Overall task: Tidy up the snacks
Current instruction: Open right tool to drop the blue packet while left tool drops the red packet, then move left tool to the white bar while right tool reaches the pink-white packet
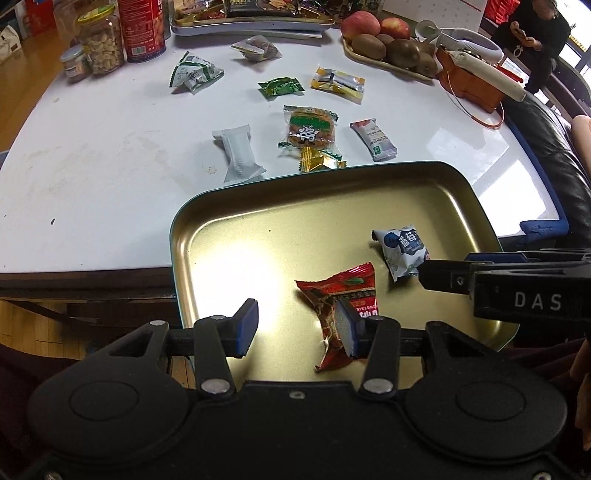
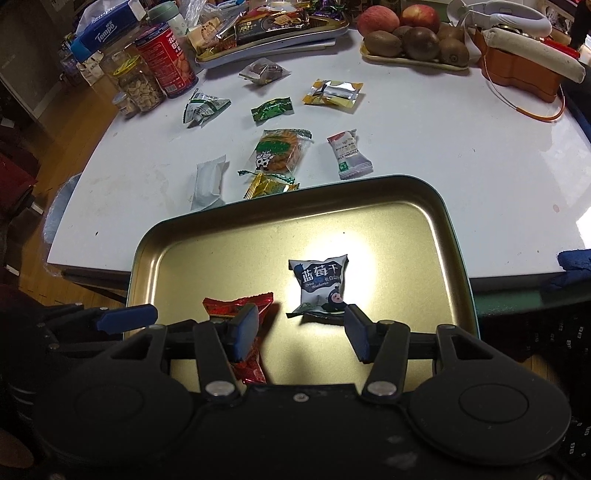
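Crinkly foil, feather-light: your red packet (image 1: 338, 299) and blueberry packet (image 2: 320, 286) both lie loose in the gold tray (image 1: 258, 206). Left gripper (image 1: 299, 326) and right gripper (image 2: 301, 332) hang open, apparently empty. Beyond the tray, pinch the wrapped biscuit (image 1: 310, 127) by its crimped edge, gently.

- Left claw (image 1: 297, 328): matte black plastic body, silver pivot screws, blue finger pads.
- Right claw (image 2: 301, 332): same black build, white "DAS" lettering.

Red snack packet (image 2: 236, 308) lower half hidden behind right claw (image 2: 301, 332) finger; person (image 1: 537, 33) cut off.
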`<state>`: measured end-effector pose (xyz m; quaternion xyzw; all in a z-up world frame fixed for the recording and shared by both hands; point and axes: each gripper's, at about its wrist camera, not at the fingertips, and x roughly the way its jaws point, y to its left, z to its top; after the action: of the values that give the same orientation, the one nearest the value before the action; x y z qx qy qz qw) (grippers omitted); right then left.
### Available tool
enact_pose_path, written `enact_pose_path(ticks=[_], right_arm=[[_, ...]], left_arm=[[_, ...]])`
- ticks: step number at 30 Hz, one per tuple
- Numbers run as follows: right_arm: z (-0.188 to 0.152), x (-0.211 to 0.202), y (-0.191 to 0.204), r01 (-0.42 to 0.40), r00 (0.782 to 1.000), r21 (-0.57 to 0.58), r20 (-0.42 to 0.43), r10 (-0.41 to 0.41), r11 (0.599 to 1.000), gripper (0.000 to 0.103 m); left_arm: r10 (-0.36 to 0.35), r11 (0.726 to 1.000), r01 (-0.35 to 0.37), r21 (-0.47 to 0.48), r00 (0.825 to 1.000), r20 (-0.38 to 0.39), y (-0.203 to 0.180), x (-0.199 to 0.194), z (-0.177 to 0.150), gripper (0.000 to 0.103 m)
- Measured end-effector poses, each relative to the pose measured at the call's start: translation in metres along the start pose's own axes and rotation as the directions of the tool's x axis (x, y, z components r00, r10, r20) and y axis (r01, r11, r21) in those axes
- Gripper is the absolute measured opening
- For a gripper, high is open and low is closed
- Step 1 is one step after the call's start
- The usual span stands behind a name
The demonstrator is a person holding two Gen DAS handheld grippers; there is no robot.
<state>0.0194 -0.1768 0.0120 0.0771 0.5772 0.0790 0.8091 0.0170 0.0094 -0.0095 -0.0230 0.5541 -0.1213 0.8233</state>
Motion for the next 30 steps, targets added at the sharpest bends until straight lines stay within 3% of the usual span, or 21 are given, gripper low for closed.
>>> enact_pose_path(ticks=[14,22,30], right_arm=[[0.008,-0.008,-0.001,-0.014,1.0,-0.003,0.008,0.014,1.0,0.055],[0.046,-0.02,-0.012,0.005,0.999,0.02,0.053,-0.006,1.0,0.055],[0.106,-0.008,-0.017,0.055,0.994,0.02,0.089,-0.056,0.998,0.057]], left_arm=[[0.002,0.999,-0.002,-0.053,1.0,0.0,0.03,-0.005,0.005,0.054],[0.021,0.99,-0.012,-0.143,0.998,0.063,0.063,-0.015,0.054,0.054],[0.078,0.986,-0.061,-0.158,0.992,0.099,0.076,0.003,0.107,0.057]])
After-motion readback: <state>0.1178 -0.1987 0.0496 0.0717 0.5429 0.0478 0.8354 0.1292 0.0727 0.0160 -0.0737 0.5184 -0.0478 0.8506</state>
